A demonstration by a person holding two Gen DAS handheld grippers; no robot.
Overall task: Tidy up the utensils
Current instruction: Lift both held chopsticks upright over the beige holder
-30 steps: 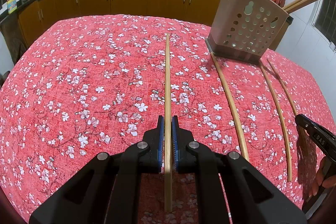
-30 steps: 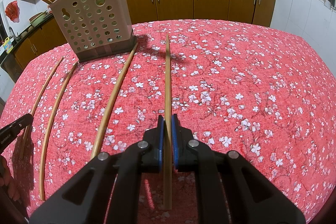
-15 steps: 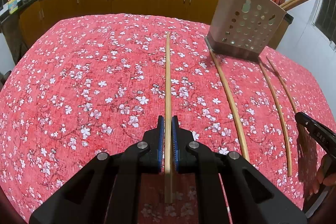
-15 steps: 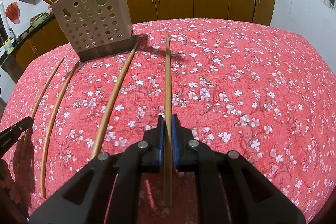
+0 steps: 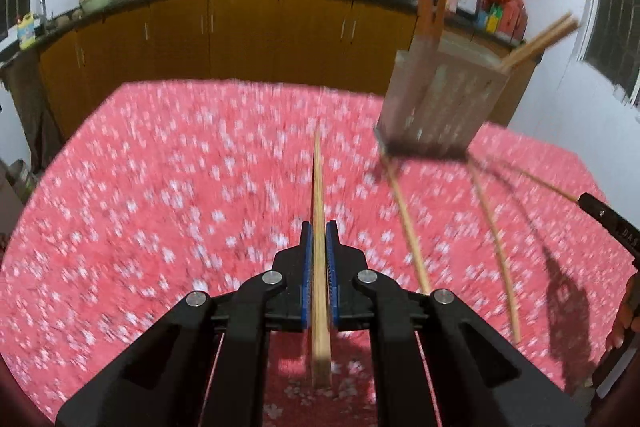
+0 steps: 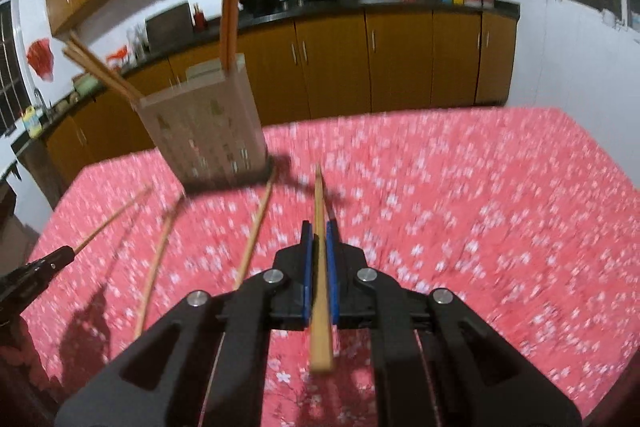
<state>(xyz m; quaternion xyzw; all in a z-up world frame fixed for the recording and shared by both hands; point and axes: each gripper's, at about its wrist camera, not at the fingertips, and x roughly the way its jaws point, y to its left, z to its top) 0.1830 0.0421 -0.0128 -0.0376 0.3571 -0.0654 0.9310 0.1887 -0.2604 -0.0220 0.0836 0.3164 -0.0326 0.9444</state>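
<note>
Your left claw [image 5: 319, 243] was pinched shut on a chopstick [image 5: 319, 211], and your right claw [image 6: 319, 241] was pinched shut on another chopstick [image 6: 320, 227]. Each stick sat straight between the blue pads [image 5: 305, 259] and pointed forward, with a short bit of the thick end poking out behind. You held them near the thick end, I think, so the long thin end could go first into the holder.

Both sticks looked long, thin and pale brown, like bamboo. In both views the tip hung over the red flowered cloth of the table [image 5: 160, 187], and a dark shadow lay under the right one — so it looked lifted, not lying flat.

The chopstick holder [image 5: 440, 103] stood at the far side of the table. It was a pale box with rows of holes in its side, and it looked blurry. Some chopsticks already stood in it — two straight up and two leaning out to the side.

Three more chopsticks lay flat on the table just in front of the holder, side by side: the nearest loose chopstick [image 5: 406, 219], the middle one [image 5: 496, 247], and the far one [image 5: 548, 183]. They were well apart from each other, so each one would be easy to pick up alone.

The job looked about half done.
</note>
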